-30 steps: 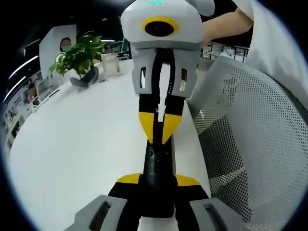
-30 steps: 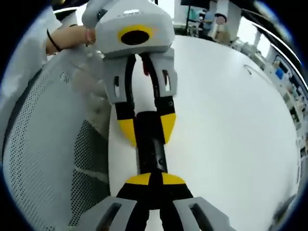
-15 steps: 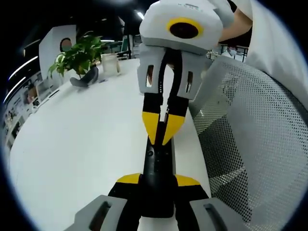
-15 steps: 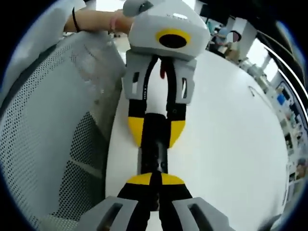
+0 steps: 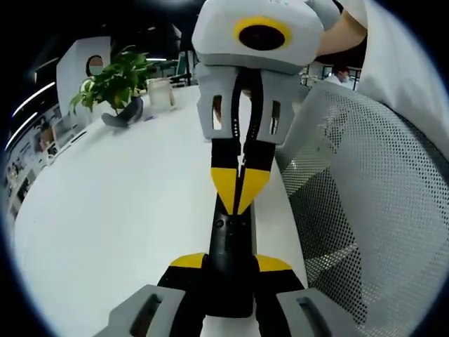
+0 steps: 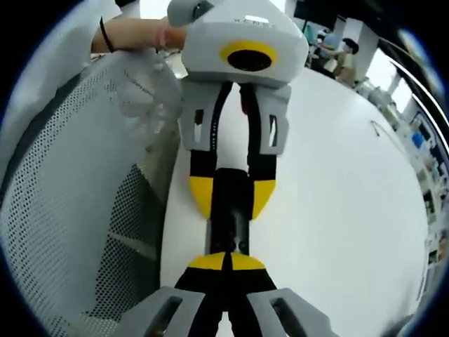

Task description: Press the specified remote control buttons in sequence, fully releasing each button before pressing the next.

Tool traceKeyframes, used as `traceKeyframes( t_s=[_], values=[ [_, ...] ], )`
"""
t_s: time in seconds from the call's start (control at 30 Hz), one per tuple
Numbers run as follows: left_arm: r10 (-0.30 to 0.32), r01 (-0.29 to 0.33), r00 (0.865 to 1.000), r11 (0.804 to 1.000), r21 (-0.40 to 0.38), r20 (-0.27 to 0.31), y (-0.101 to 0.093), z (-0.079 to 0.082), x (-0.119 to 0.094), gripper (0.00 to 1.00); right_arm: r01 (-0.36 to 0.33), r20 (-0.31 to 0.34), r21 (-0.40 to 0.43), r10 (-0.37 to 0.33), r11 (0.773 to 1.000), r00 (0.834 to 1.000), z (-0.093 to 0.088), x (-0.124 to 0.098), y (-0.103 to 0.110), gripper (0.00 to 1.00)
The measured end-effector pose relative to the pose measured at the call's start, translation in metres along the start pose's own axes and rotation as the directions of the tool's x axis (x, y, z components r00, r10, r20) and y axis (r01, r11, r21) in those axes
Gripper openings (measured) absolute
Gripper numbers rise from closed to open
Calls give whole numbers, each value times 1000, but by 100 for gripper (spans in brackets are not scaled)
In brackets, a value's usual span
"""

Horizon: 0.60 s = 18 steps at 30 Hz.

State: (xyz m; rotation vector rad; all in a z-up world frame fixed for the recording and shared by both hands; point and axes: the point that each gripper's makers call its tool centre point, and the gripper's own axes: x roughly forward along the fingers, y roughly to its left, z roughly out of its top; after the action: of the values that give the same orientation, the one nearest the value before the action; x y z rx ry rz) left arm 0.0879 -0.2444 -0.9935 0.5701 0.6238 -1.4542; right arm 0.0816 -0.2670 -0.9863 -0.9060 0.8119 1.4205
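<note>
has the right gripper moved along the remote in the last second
Yes. In the left gripper view, where the potted plant stays fixed, the shut right gripper has shifted slightly along the black remote toward the left gripper clamping it.

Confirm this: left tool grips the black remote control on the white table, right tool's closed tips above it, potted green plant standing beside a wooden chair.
Wrong chair: the chair is white mesh, and the potted green plant stands far across the white table, as the left gripper view shows. The rest holds.

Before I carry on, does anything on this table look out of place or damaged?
Nothing stands out. The left gripper holds the black remote over the white table; the right gripper, shut, points at the buttons. The plant stands upright.
</note>
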Motion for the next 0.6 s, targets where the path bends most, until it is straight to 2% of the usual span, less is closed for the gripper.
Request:
traceKeyframes(
  t_s=[0.6],
  values=[
    [1, -1, 1000, 1000, 0, 1, 0, 1, 0, 24, 18, -28, 26, -18, 999, 999, -3, 0, -2, 0]
  ],
)
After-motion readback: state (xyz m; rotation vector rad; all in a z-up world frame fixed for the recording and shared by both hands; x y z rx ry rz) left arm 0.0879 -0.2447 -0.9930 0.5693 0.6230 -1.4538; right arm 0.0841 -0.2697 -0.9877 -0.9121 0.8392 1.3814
